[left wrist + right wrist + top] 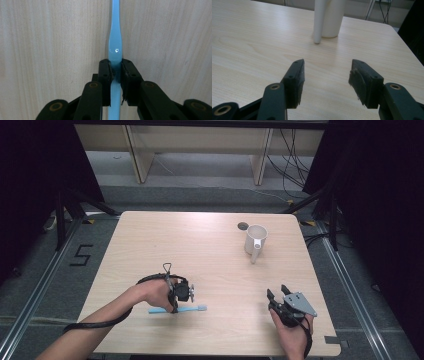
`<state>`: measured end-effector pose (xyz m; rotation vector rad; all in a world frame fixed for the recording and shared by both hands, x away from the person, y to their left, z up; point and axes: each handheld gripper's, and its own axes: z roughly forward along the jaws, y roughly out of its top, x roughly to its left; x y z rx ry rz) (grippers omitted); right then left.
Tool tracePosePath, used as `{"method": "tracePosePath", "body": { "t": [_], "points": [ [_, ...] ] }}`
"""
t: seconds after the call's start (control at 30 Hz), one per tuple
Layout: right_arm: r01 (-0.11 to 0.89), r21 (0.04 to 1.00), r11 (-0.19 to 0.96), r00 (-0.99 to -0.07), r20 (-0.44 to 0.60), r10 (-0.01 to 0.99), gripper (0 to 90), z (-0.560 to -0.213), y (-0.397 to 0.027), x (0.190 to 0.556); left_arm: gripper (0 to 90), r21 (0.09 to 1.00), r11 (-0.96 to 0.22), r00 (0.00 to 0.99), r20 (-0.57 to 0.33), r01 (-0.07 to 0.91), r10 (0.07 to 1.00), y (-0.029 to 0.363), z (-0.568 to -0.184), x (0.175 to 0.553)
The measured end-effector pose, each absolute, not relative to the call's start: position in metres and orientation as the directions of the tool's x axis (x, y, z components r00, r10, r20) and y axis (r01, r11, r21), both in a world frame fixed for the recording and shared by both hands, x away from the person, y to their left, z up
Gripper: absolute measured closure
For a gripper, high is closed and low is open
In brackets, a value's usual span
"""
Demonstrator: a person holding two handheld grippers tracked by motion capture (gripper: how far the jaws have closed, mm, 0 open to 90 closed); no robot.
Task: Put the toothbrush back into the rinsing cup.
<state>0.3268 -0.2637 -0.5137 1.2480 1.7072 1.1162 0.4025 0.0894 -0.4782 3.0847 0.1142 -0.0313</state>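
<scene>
The toothbrush [176, 309] was a slim, glossy, pale blue one, lying flat on the table [200, 250] near its front edge, left of centre. In the left gripper view its handle [115, 47] swelled a little just past the pads and carried a small bright glint. The left gripper [175, 306] pointed down at it, and its jaws were clamped on the handle, pads pressing from both sides. The right gripper [325, 80] sat low over the table's front right part, well apart from the toothbrush, jaws spread with nothing between them.

In the high view the left hand [152, 292] and gripper covered the middle of the handle; only the two ends stuck out, and the bristle end was too small to make out clearly. The left gripper view cut the handle off at the top edge. The white mug [255, 241] stood upright at the far right of the table; the right gripper view cut off its top.

The table was light wood grain with rounded corners. Around it lay grey floor with a black "5" [81, 255] marked at left, dark curtains at both sides, and cables [292, 162] by pale furniture legs beyond.
</scene>
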Motion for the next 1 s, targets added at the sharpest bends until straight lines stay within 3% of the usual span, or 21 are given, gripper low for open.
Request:
{"method": "tracePosePath", "body": {
  "t": [0.37, 1.0],
  "points": [
    [0.328, 0.932, 0.152, -0.26, -0.065, 0.964, 46.3, -0.514, -0.263, 0.327, 78.4, 0.084, -0.995, 0.999, -0.001, 0.05, 0.05, 0.096, -0.477, 0.403],
    [0.329, 0.932, 0.155, -0.259, -0.069, 0.963, 46.4, -0.514, -0.264, 0.327, 78.4, 0.268, -0.963, 0.999, 0.015, 0.037, 0.042, 0.108, -0.45, 0.4]
  ]
}}
